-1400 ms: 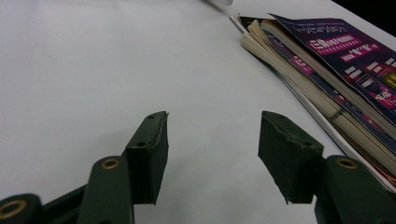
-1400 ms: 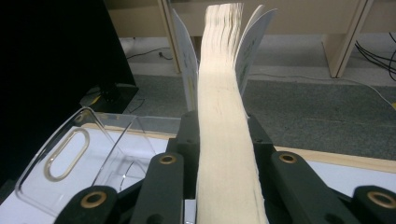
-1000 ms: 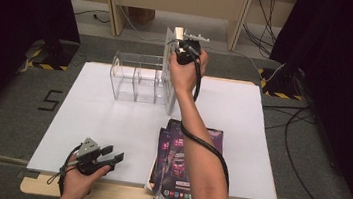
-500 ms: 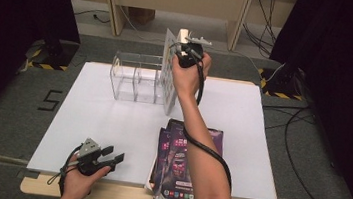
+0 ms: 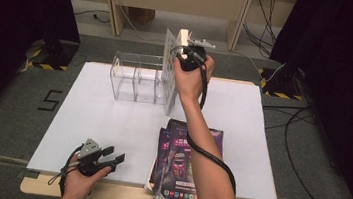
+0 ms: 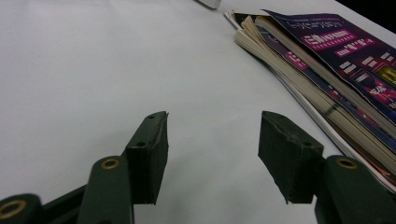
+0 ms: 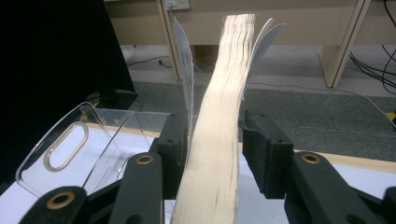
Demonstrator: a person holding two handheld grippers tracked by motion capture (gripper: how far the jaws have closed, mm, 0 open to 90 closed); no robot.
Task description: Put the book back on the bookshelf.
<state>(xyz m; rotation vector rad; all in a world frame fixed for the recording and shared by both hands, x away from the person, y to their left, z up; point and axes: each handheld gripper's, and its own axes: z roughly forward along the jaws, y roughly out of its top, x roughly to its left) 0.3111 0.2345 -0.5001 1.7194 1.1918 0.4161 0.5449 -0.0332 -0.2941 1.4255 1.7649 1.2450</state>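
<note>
A thick book (image 5: pixel 168 76) stands upright on the white table (image 5: pixel 87 114), against the right end of a clear plastic rack (image 5: pixel 134 77). My right gripper (image 5: pixel 181 49) is held at the book's top edge. Its jaws have just been opening. In the right gripper view the blurred page block of the book (image 7: pixel 219 116) rises between the jaws of my right gripper (image 7: pixel 217 135), with a gap at the right pad, and its covers fan apart at the top. My left gripper (image 5: pixel 112 157) rests open near the table's front edge with nothing between its pads (image 6: pixel 149 154).
A stack of purple-covered magazines (image 5: pixel 182 165) lies at the front of the table under the right forearm, and the stack (image 6: pixel 327 70) is just right of my left gripper (image 6: pixel 212 140). The rack's curved handle wall (image 7: pixel 70 144) is left of the book. Cables lie on the floor beyond.
The right gripper's jaws have spread apart around the upright book; the hand has shifted very little. The left hand and gripper have stayed put.
</note>
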